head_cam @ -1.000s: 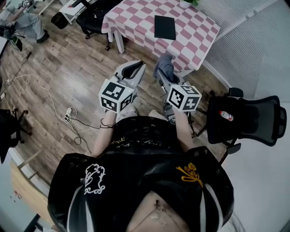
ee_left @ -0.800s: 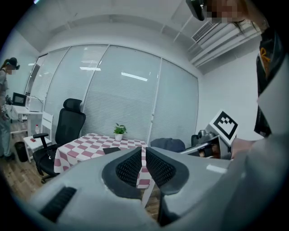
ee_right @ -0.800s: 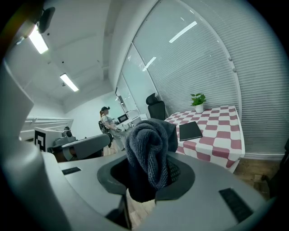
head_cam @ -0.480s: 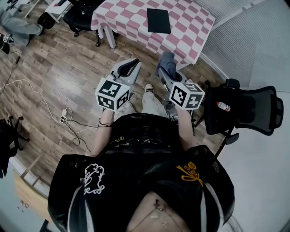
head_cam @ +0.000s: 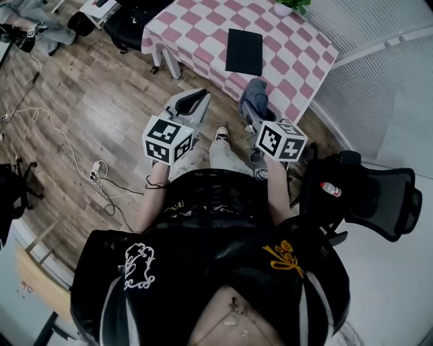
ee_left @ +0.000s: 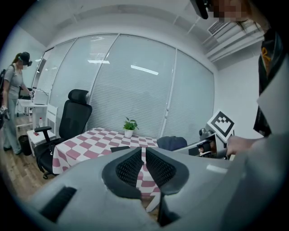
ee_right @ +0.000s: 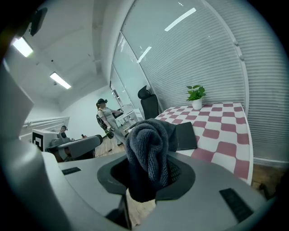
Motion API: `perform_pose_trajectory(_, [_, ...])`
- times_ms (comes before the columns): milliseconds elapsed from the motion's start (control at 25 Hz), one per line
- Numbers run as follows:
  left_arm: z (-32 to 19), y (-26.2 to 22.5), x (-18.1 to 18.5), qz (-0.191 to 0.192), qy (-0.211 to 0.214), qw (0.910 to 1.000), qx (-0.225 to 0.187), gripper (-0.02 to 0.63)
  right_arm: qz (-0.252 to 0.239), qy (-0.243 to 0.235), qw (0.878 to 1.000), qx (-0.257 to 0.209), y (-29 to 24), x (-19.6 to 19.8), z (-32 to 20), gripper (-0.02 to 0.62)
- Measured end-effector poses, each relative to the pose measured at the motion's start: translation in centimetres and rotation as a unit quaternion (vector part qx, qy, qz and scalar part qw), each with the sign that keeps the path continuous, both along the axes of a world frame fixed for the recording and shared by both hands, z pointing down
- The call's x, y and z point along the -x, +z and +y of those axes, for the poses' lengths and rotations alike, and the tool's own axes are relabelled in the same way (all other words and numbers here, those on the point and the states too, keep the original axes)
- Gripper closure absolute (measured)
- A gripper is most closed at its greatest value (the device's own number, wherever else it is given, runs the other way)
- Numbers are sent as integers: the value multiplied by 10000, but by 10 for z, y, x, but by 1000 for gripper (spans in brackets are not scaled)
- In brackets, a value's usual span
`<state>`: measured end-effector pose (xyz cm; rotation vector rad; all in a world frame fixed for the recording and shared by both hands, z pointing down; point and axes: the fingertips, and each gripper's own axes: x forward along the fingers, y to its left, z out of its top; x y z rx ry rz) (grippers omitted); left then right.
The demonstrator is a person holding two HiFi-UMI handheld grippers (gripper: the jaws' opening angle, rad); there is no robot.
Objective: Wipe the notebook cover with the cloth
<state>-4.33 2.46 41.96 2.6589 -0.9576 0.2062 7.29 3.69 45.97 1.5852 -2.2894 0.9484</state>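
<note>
A black notebook [head_cam: 243, 51] lies flat on the pink-and-white checkered table [head_cam: 203, 34] ahead of me. My right gripper [head_cam: 253, 113] is shut on a bunched dark blue-grey cloth [head_cam: 256, 100], held in the air short of the table's near edge. In the right gripper view the cloth [ee_right: 149, 151] bulges up from between the jaws, and the notebook [ee_right: 186, 135] lies just beyond it. My left gripper [head_cam: 197, 98] hangs beside it over the wooden floor, jaws together and empty [ee_left: 143, 155]. From the left gripper view the notebook [ee_left: 119, 148] is far off.
A small potted plant [head_cam: 291, 5] stands at the table's far end. A black office chair [head_cam: 369, 192] with a bottle on it is at my right, another [ee_left: 72, 122] beside the table. Cables and a power strip [head_cam: 98, 172] lie on the floor at left. A person [ee_left: 12, 101] stands far left.
I have stepped a little; a foot now shows between the grippers and the chair at right has slid lower in view. Both grippers keep their pose, cloth still held.
</note>
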Motion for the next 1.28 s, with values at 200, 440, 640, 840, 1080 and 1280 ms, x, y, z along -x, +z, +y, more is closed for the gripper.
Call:
perform_pose_trajectory(200, [-53, -2, -33, -91, -179, 9998, 59, 583, 24, -258, 9997, 48, 0, -33, -59, 505])
perform_pose_trajectory(440, [-100, 9, -71, -266, -301, 9991, 165, 583, 52, -416, 9989, 205, 15, -74, -103, 505])
perform_pose_trajectory(640, [-119, 14, -89, -421, -402, 9981, 214, 583, 19, -588, 9976, 373, 28, -94, -122, 505])
perform_pose_trajectory(840, [-129, 17, -89, -575, -489, 9968, 271, 583, 19, -761, 9959, 480, 38, -94, -134, 505])
perform_pose_trajectory(1080, [-139, 25, -75, -685, -579, 9953, 372, 583, 170, -846, 9946, 573, 50, -89, -147, 505])
perform_pose_trajectory(1280, [-163, 33, -72, -704, -425, 9959, 373, 583, 585, -879, 9928, 570, 61, -87, -163, 505])
